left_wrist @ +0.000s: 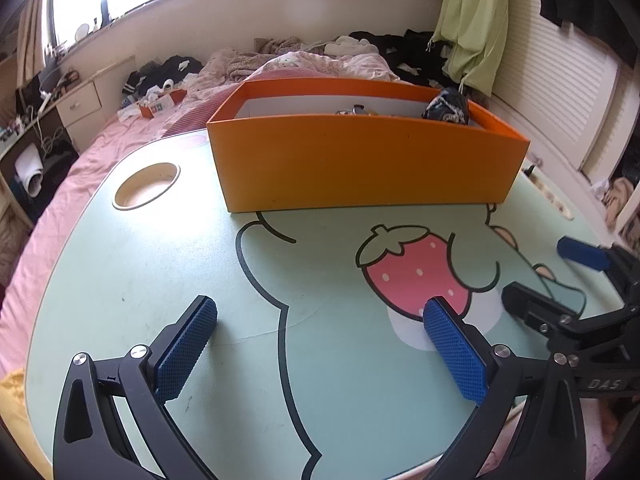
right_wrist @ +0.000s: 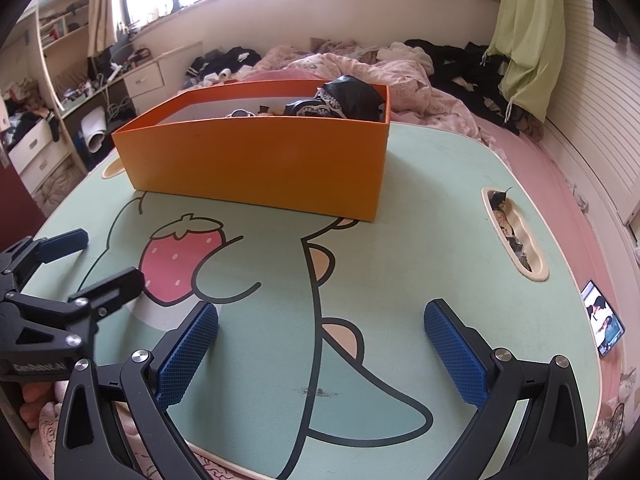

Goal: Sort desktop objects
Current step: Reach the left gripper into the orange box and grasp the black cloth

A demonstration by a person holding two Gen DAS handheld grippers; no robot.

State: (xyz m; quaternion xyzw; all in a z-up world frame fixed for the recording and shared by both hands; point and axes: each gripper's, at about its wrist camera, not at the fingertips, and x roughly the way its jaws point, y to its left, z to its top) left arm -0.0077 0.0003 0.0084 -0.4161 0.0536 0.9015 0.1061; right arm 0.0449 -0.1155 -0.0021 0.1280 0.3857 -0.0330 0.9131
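Observation:
An orange box [left_wrist: 360, 164] stands at the far side of the green cartoon-printed lap table [left_wrist: 160, 264]; it also shows in the right wrist view [right_wrist: 260, 160]. A black patterned cloth [right_wrist: 344, 100] and a few small items lie inside it; the cloth shows in the left wrist view too [left_wrist: 446, 106]. My left gripper [left_wrist: 320, 332] is open and empty, low over the near part of the table. My right gripper [right_wrist: 320, 336] is open and empty beside it. Each gripper shows in the other's view: the right one [left_wrist: 560, 276], the left one [right_wrist: 84, 260].
The table has a round cup hole [left_wrist: 146, 186] at far left and a long slot [right_wrist: 514, 236] holding small items at right. A phone [right_wrist: 604, 322] with a lit screen lies at the table's right edge. A cluttered bed [left_wrist: 304, 60] lies behind.

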